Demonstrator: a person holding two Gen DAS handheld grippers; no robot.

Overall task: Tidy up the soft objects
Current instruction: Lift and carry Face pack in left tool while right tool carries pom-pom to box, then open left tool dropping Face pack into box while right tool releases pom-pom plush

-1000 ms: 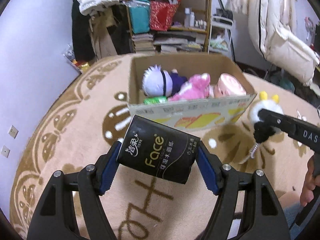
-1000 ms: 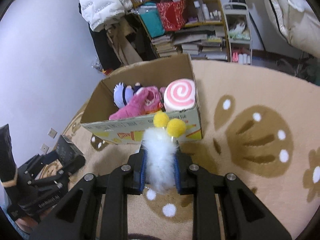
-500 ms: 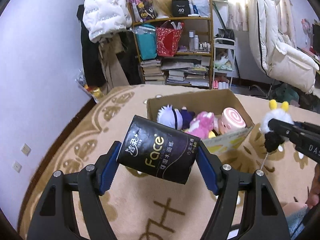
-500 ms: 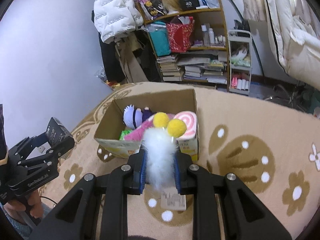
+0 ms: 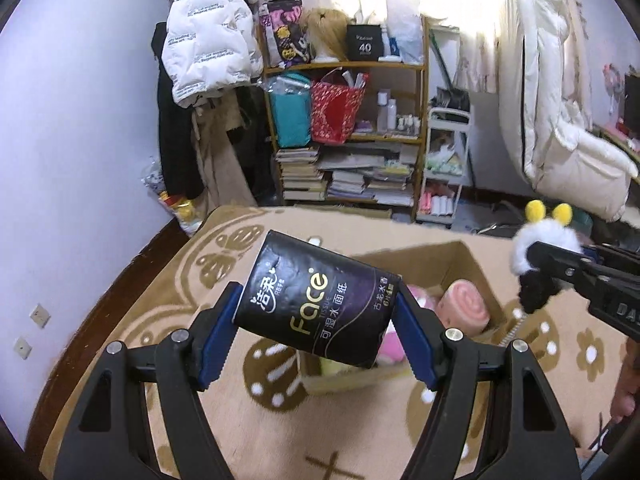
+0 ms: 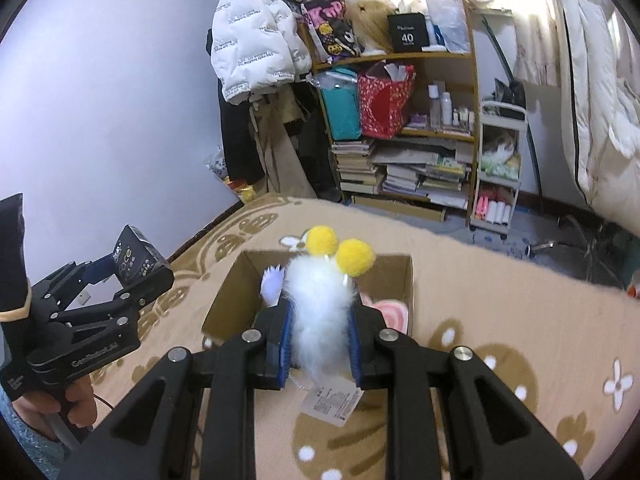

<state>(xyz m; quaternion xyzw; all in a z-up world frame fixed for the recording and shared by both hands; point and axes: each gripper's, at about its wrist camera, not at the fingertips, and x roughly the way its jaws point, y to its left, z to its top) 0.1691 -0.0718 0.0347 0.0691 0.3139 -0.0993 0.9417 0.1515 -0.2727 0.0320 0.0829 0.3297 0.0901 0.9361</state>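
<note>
Transport step in hand: left tool grips a black soft-wrapped tissue pack at frame centre, right tool clamps a white fluffy yellow-eared plush, both poised over the open cardboard box; next, lower and release inside.
</note>
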